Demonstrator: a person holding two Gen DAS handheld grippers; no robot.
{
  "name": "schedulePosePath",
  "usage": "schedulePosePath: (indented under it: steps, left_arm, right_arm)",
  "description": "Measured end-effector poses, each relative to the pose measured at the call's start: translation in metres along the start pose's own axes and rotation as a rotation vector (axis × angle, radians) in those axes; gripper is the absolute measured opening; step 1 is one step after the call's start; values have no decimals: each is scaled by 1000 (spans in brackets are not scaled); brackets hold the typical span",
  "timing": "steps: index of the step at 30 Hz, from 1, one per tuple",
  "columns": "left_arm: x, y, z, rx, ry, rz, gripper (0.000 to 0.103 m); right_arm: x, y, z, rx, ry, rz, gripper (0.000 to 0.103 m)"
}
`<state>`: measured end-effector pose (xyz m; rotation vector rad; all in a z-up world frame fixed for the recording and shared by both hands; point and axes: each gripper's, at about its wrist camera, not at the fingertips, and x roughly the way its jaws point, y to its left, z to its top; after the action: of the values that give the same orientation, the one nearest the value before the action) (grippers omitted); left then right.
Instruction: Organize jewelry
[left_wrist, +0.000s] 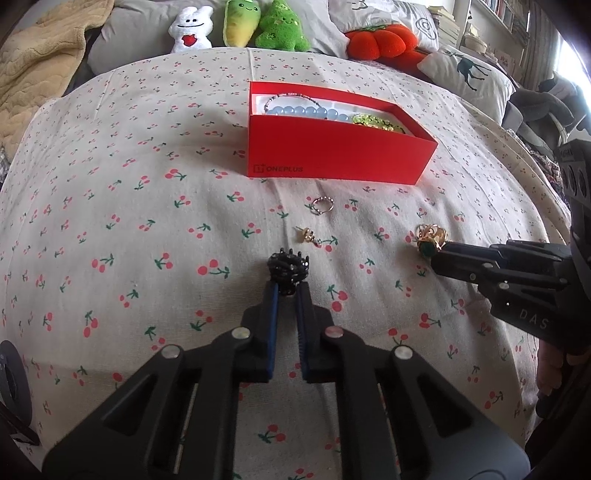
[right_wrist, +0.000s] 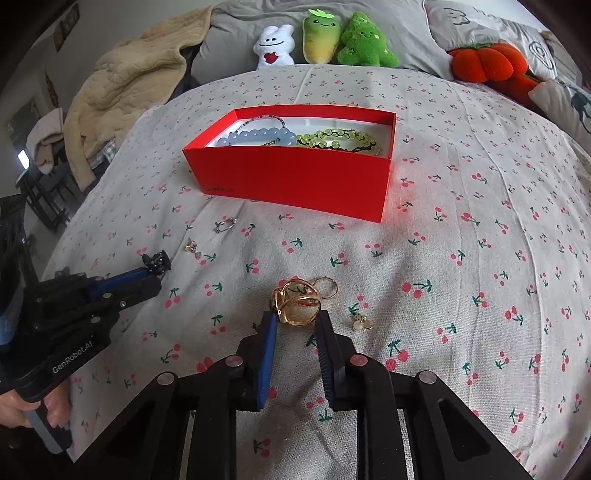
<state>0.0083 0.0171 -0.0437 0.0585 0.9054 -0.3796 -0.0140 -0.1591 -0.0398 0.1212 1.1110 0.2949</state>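
Observation:
A red open box (left_wrist: 332, 158) (right_wrist: 288, 177) stands on the cherry-print bedspread and holds a blue bead bracelet (right_wrist: 258, 138) and a green bead bracelet (right_wrist: 332, 138). My left gripper (left_wrist: 289, 286) (right_wrist: 153, 271) is shut on a black jewelled ornament (left_wrist: 288, 267) (right_wrist: 157, 260) that rests on the cloth. To its right, my right gripper (right_wrist: 297, 317) (left_wrist: 437, 254) is shut on a gold ring cluster (right_wrist: 295, 301) (left_wrist: 430, 236) with a green stone. Loose on the cloth lie a silver ring (left_wrist: 322, 205) (right_wrist: 225, 224), a gold earring (left_wrist: 307, 234) (right_wrist: 192, 246), a thin gold ring (right_wrist: 327, 286) and a small pearl earring (right_wrist: 360, 323).
Plush toys (left_wrist: 240, 22) (right_wrist: 321, 37) and pillows (left_wrist: 465, 70) line the far edge of the bed. A beige blanket (right_wrist: 122, 88) is heaped at the far left. A hand (right_wrist: 22, 406) holds the left gripper's handle.

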Motion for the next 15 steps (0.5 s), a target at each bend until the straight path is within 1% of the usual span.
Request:
schedulePosePath:
  steps: [2, 3, 4, 5, 6, 7, 9, 12, 13, 15]
  left_arm:
    - [-1, 0, 0, -1, -2, -5, 11]
    - [-1, -1, 0, 1, -8, 6, 15]
    - [-1, -1, -1, 2, -9, 11, 27]
    - [-1, -1, -1, 2, -11, 14, 34]
    - [-2, -2, -1, 0, -16, 19, 50]
    - [-2, -2, -1, -3, -24, 20, 56]
    - [-2, -3, 1, -9, -23, 10, 56]
    - [2, -5, 3, -6, -16, 14, 56]
    - [3, -6, 4, -5, -15, 17, 56]
    - [5, -8, 5, -2, -14, 25, 56]
  right_arm:
    - [-1, 0, 0, -3, -4, 5, 14]
    - [-1, 0, 0, -1, -2, 12, 14]
    - [-2, 0, -1, 4, -3, 20, 15]
    - [-1, 0, -1, 9, -2, 14, 19]
    - [-1, 0, -1, 12, 2, 10, 20]
    - [1, -1, -1, 12, 8, 11, 20]
    - [4, -1, -1, 12, 19, 18, 21]
    - [5, -3, 1, 19, 16, 22, 27]
    - [5, -3, 2, 24, 13, 20, 29]
    - [4, -4, 3, 38, 8, 19, 39]
